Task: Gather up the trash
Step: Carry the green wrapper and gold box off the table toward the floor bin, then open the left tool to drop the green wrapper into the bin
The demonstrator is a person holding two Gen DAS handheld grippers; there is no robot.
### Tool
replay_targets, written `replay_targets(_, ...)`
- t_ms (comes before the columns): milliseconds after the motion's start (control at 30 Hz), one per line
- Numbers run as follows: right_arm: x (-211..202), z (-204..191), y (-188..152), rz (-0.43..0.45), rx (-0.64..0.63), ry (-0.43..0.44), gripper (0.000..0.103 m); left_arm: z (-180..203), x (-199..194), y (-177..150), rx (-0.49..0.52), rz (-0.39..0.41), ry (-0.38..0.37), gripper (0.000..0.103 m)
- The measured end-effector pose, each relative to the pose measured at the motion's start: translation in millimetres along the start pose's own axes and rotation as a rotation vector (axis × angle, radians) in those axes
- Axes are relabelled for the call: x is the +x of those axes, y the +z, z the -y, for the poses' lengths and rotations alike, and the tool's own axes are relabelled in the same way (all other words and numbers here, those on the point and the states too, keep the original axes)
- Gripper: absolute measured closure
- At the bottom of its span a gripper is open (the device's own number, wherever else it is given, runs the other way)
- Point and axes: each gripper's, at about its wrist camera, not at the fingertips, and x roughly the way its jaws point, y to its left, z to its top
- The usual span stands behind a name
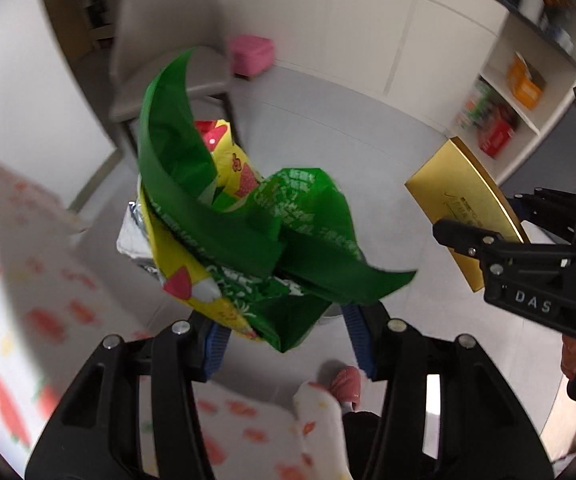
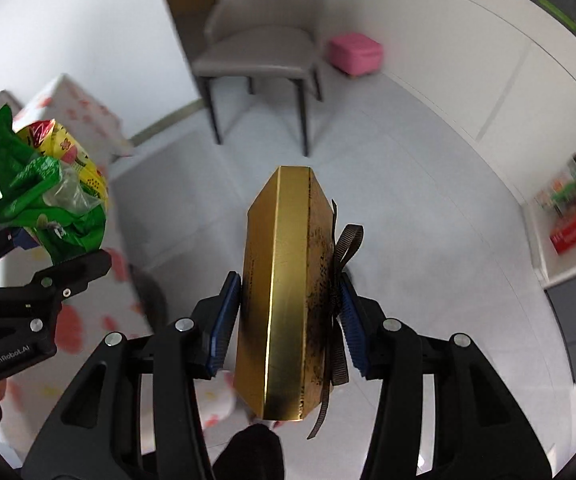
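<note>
Here the left gripper has its jaws closed on a bundle of trash, a green plastic bag crumpled around a yellow snack wrapper with red shapes on it. The blue pads press the lower end of the bundle from both sides, and the rest fans up toward 12 o'clock in the left wrist view, one green strip curling high toward 11. A scrap of silvery white packaging pokes out at 9 o'clock of the bundle.

The right gripper has its jaws drawn in on a gold box held on edge, pads against its two broad faces. A dark brown ribbon is tied along the box's right side, its bow just above the right pad and its tail hanging toward 6 o'clock. Dark smudging marks the gold face beside the ribbon.

Both loads hang in the air over a pale grey floor. In the right wrist view the bundle sits at 9 o'clock, well apart from the box. A white worktop cloth with red fruit print lies at 8 o'clock in the left wrist view. Farther out, a grey chair stands at 12 o'clock, a pink stool just to its right, and open shelves with blurred packages at 2 o'clock.
</note>
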Motion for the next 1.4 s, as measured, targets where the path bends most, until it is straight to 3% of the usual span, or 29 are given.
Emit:
replay_targets(167,59,35,-9,-0.037,0.060,0.020,0.057,46,69,18,0.068,-0.063,-0.027,0.052)
replay_targets(300,109,60,-11,-0.067,0.071,0.054,0.056,60,120,23,0.088,-0.133,0.001,0.052)
replay_targets(400,137,70,-12,-0.078,0.068,0.064,0.057,54,133,12,0.071,-0.165,0.015,0.052)
replay_targets(567,166,75,-11,-0.100,0.078,0.078,0.056,64,155,29,0.060,-0.191,0.023,0.052)
replay_targets(767,180,73,-13,-0.121,0.088,0.098,0.056,65,171,31,0.096,-0.231,0.033,0.051)
replay_targets(867,182,72,-15,-0.124,0.087,0.104,0.031,63,175,27,0.098,-0.245,0.037,0.051)
replay_targets(1400,164,110,-34,-0.132,0.179,0.066,0.030,85,202,38,0.149,-0.277,0.021,0.049)
